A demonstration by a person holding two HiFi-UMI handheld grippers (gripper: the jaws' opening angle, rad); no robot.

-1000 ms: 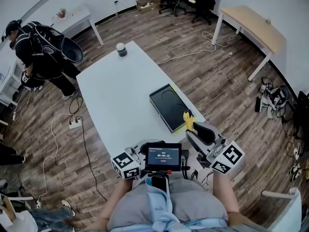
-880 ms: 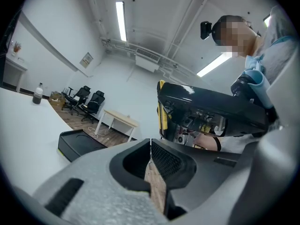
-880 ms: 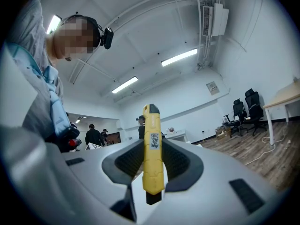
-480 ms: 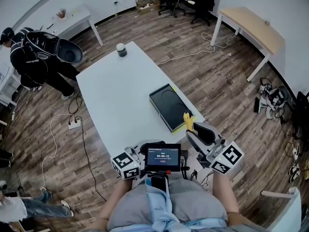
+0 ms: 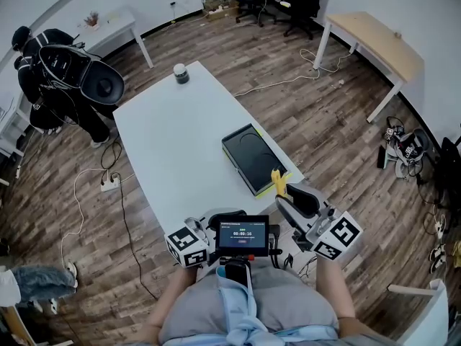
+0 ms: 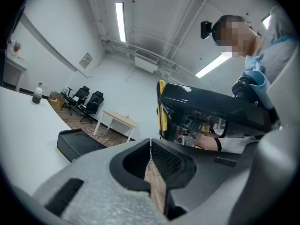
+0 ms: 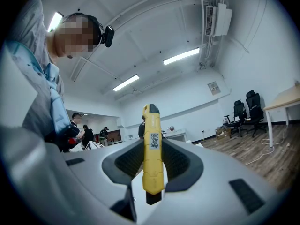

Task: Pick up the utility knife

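Observation:
A yellow utility knife (image 7: 152, 153) with a black tip stands upright between the jaws of my right gripper (image 7: 152, 165), which is shut on it. In the head view the knife (image 5: 279, 182) sticks up from the right gripper (image 5: 287, 197) at the table's near right corner, beside the black tray (image 5: 252, 157). My left gripper (image 5: 202, 225) is held low near the table's front edge, next to my body. In the left gripper view its jaws (image 6: 150, 158) are closed together with nothing between them, and the knife (image 6: 162, 111) shows beyond them.
The white table (image 5: 173, 143) carries the black tray with a green edge and a dark jar (image 5: 181, 73) at its far end. A phone on a mount (image 5: 243, 233) sits before my chest. A person (image 5: 57, 85) stands at far left. Another desk (image 5: 378, 42) stands far right.
The person at far left has shifted slightly. My right gripper with the knife has edged a little left. The left gripper has not moved.

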